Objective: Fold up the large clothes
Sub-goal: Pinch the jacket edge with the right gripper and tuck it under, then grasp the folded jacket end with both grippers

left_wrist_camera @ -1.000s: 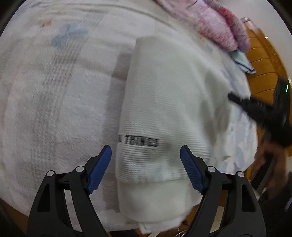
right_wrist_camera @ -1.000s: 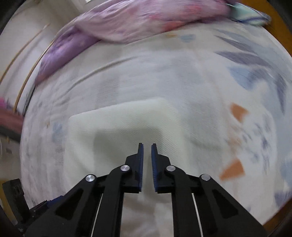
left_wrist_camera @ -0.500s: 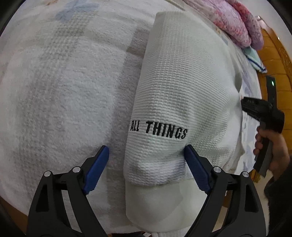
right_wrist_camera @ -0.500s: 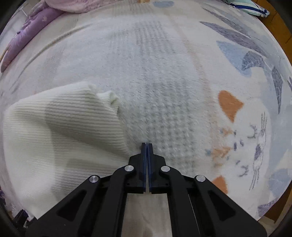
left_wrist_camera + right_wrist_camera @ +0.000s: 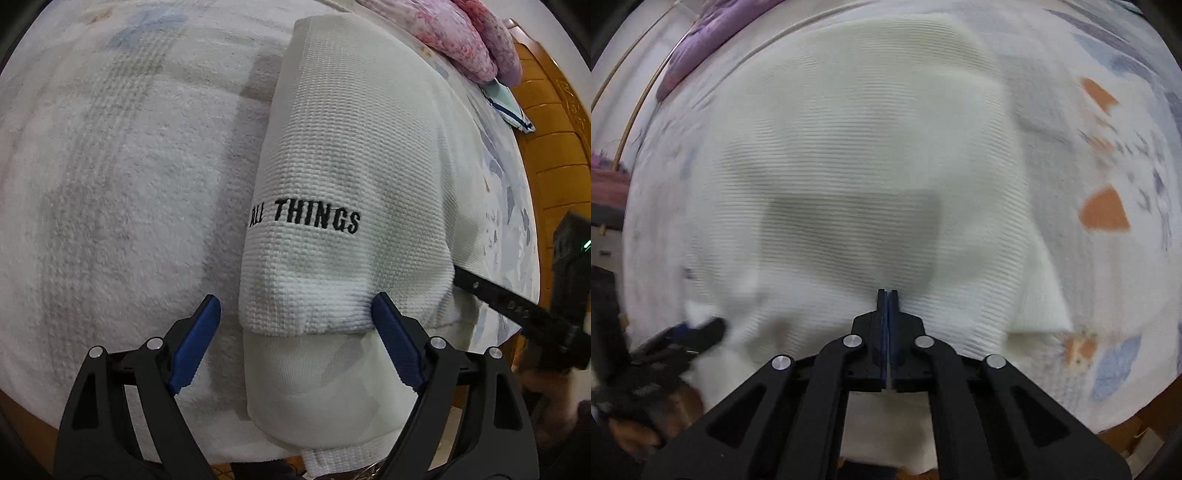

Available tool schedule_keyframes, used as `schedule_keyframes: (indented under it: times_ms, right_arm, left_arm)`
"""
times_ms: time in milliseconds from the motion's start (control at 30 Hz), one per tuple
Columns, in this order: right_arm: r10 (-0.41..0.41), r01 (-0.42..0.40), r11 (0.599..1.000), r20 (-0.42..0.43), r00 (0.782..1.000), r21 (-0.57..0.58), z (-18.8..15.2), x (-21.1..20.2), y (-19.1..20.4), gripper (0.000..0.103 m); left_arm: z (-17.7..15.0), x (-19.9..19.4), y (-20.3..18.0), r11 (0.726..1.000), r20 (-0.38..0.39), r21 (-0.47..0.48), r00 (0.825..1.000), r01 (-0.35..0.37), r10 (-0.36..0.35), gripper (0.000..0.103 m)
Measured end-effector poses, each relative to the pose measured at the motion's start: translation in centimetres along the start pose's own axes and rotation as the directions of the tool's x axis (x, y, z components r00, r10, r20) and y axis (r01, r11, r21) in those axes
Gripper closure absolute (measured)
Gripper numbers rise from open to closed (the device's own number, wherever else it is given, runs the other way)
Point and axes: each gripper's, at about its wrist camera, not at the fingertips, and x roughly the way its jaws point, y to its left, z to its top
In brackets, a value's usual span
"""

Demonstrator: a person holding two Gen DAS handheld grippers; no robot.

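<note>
A white waffle-knit sweatshirt (image 5: 351, 166) lies folded lengthwise on the bed, with black "ALL THINGS" lettering near its near end. My left gripper (image 5: 295, 299) is open, its blue pads on either side of that near end, apart from the cloth on the left and at its edge on the right. My right gripper (image 5: 887, 291) is shut, its tips low over the sweatshirt (image 5: 868, 147); I see no cloth pinched between them. In the left wrist view its black fingers (image 5: 491, 295) reach in to the sweatshirt's right edge. One left finger (image 5: 701, 332) shows blurred at the lower left.
A white fleecy blanket (image 5: 110, 184) covers the bed, with a patterned part (image 5: 1108, 214) to the right. A pink and purple quilt (image 5: 469, 44) is bunched at the far side. An orange wooden bed frame (image 5: 546, 147) and a striped cloth (image 5: 506, 103) stand at the right.
My right gripper closed fully, then swung from the bare blanket at the sweatshirt's edge to over the sweatshirt. My left gripper sank a little toward the near end, still open.
</note>
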Motion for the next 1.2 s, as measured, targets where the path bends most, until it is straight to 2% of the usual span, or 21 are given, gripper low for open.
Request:
schedule_keyframes:
  times_ms: [33,100,133,200,233,267,300,333,367,400,433,500,633,800,933,1000,1033,1067,1100,1133,1200]
  right_arm:
    - [0.011,-0.011,0.999,0.007,1.000,0.033,-0.1,-0.3,-0.8,0.103]
    - [-0.038,0.037,0.999,0.024,0.999,0.022,-0.4,-0.9,-1.3,0.103]
    - [-0.018,0.017,0.999,0.027,0.999,0.042,-0.5,-1.2,-1.8,0.103]
    - [0.085,-0.090,0.986,0.042,0.995,0.138,-0.7,-1.7,-3.3,0.103]
    - [0.135,-0.141,0.974,0.048,0.990,0.179,-0.9,-2.0,-4.0,0.099]
    - [0.192,-0.205,0.950,0.077,0.978,0.233,-1.2,-2.6,-4.9,0.097]
    - [0.216,-0.242,0.930,0.121,0.969,0.278,-1.6,-3.4,-5.8,0.092]
    - [0.230,-0.269,0.907,0.153,0.961,0.323,-2.1,-4.0,-6.7,0.075]
    - [0.231,-0.278,0.888,0.167,0.958,0.366,-2.7,-4.3,-7.4,0.046]
    - [0.227,-0.278,0.875,0.172,0.959,0.397,-3.2,-4.5,-8.1,0.034]
    - [0.234,-0.284,0.867,0.169,0.958,0.410,-3.6,-4.3,-8.5,0.030]
    - [0.265,-0.299,0.844,0.139,0.954,0.445,-4.9,-2.9,-9.1,0.030]
    - [0.393,-0.402,0.774,0.127,0.911,0.489,-6.7,-1.1,-9.3,0.030]
    - [0.430,-0.440,0.744,0.144,0.891,0.503,-7.3,-0.7,-8.7,0.030]
    - [0.456,-0.473,0.718,0.169,0.874,0.510,-6.4,0.2,-8.5,0.019]
    - [0.471,-0.491,0.709,0.178,0.864,0.507,-5.7,0.1,-7.8,0.019]
    - [0.497,-0.515,0.700,0.180,0.849,0.495,-5.0,0.3,-7.0,0.024]
    - [0.490,-0.507,0.717,0.170,0.855,0.478,-4.5,0.3,-6.1,0.024]
    - [0.458,-0.475,0.753,0.157,0.875,0.455,-3.9,0.5,-5.4,0.024]
    - [0.452,-0.470,0.755,0.158,0.878,0.456,-3.8,0.7,-5.4,0.024]
    - [0.476,-0.512,0.687,0.213,0.853,0.517,-4.2,1.7,-6.5,0.023]
  left_arm:
    - [0.0,0.1,0.1,1.000,-0.005,-0.009,1.000,0.007,-0.007,0.019]
    - [0.0,0.1,0.5,0.999,-0.009,-0.029,1.000,0.020,-0.020,0.019]
    - [0.0,0.0,0.6,0.999,-0.008,-0.028,1.000,0.026,-0.026,0.019]
    - [0.3,-0.3,0.6,0.997,-0.003,-0.043,0.998,0.057,-0.058,0.019]
    - [0.4,-0.5,0.7,0.995,0.004,-0.053,0.997,0.080,-0.080,0.019]
    - [0.4,-0.9,1.0,0.991,0.018,-0.069,0.994,0.113,-0.112,0.019]
    - [0.4,-1.2,1.2,0.989,0.027,-0.075,0.992,0.129,-0.127,0.019]
    - [0.5,-1.4,1.4,0.988,0.038,-0.077,0.990,0.136,-0.133,0.019]
    - [0.6,-1.4,1.4,0.987,0.042,-0.080,0.990,0.141,-0.138,0.019]
    - [0.7,-1.3,1.7,0.984,0.038,-0.092,0.988,0.151,-0.148,0.019]
    - [0.5,-1.1,2.1,0.982,0.030,-0.112,0.988,0.155,-0.153,0.019]
    - [0.5,-0.9,2.4,0.977,0.031,-0.137,0.987,0.161,-0.159,0.019]
    - [0.4,-0.3,2.4,0.974,0.027,-0.150,0.985,0.170,-0.168,0.019]
    - [1.7,0.9,1.5,0.969,0.024,-0.157,0.981,0.193,-0.191,0.017]
    - [2.4,2.6,1.1,0.971,-0.003,-0.150,0.982,0.185,-0.188,0.013]
    - [2.4,2.9,1.0,0.974,-0.002,-0.146,0.984,0.175,-0.177,0.013]
    - [2.4,2.9,0.9,0.973,-0.001,-0.149,0.984,0.175,-0.177,0.013]
    - [2.3,2.9,0.8,0.972,-0.001,-0.152,0.983,0.179,-0.181,0.013]
    - [2.3,3.1,0.6,0.972,-0.005,-0.152,0.983,0.181,-0.184,0.013]
    - [2.2,3.2,0.3,0.975,-0.007,-0.135,0.984,0.175,-0.177,0.013]
    - [2.1,3.3,-0.2,0.982,-0.017,-0.099,0.987,0.159,-0.162,0.013]
